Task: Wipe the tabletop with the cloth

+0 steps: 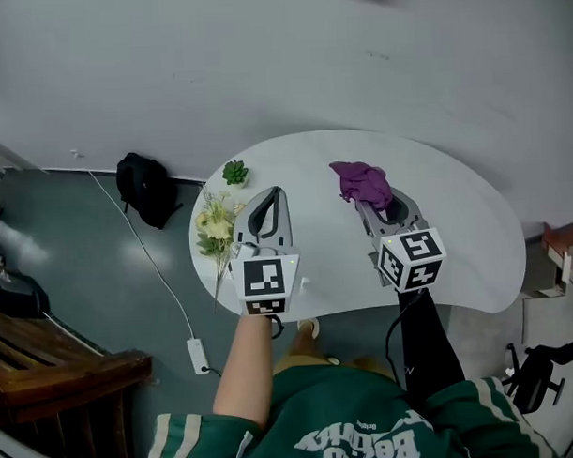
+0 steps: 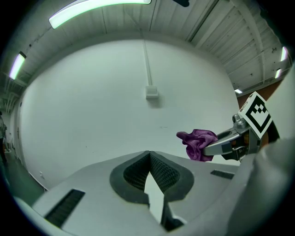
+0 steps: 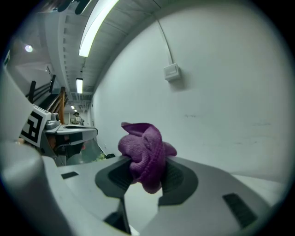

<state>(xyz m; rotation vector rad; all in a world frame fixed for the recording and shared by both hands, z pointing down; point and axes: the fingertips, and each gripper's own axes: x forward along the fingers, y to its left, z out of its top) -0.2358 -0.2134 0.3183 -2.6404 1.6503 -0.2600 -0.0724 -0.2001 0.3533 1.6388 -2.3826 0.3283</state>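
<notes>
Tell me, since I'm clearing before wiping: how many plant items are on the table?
2: a small green plant at the table's left edge, and pale flowers just nearer along it. None seems hidden.

Head view: overhead, steeply down onto counter (image 1: 475, 254).
Gripper views: low, toward wall (image 2: 101, 92); both show cloth (image 2: 197, 142).

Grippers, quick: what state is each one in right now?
Left gripper: shut, nothing between its jaws.
Right gripper: shut on the purple cloth.
</notes>
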